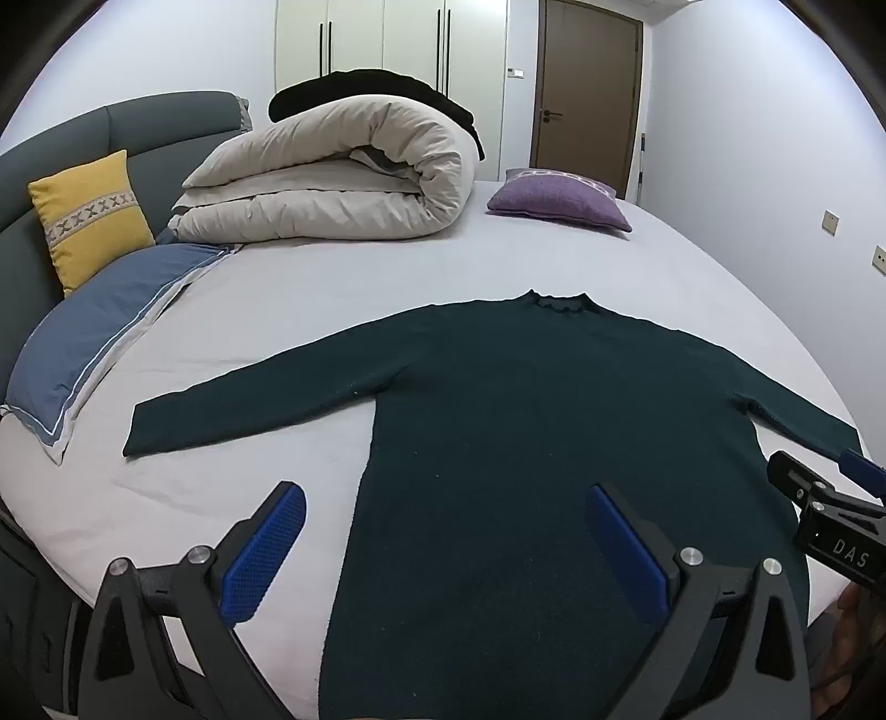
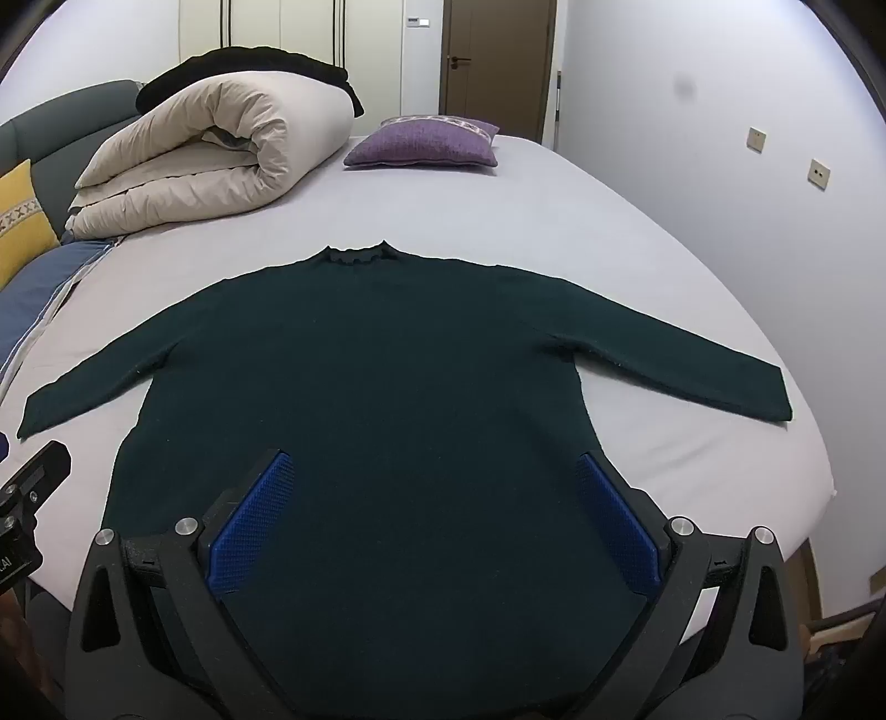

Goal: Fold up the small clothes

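At the far left a grey-green headboard [image 1: 166, 116] backs the bed [image 1: 332, 277], and a yellow cushion [image 1: 88, 213] with a pale stitched band leans against it. Just below the cushion lies a blue pillow [image 1: 94, 338] with a white edge. To the right of these a cream duvet [image 1: 332, 183] sits rolled up on the sheet, with a black cloth [image 1: 382, 86] on top of it. Further right, near the far edge of the bed, rests a purple cushion [image 1: 559, 199]. Behind it stand white wardrobe doors [image 1: 376, 39] and a brown door [image 1: 587, 94].

The sweater [image 1: 526, 415], dark green, lies flat on the near half of the bed, neck away from the cameras, hem towards them, both sleeves spread out to the sides. Its left sleeve [image 1: 249, 399] reaches towards the blue pillow without touching it; its right sleeve [image 2: 692, 360] ends near the bed's right edge.

The left gripper [image 1: 446, 545] hangs above the sweater's lower left part, tilted down, its jaws spread wide with nothing between them; one blue pad [image 1: 266, 554] shows over bare sheet, the other over the knit. The right gripper [image 2: 434, 520] hangs over the lower middle of the sweater, tilted down likewise, jaws also spread wide and holding nothing. In the left wrist view the right gripper shows at the right edge, just beside the right cuff.
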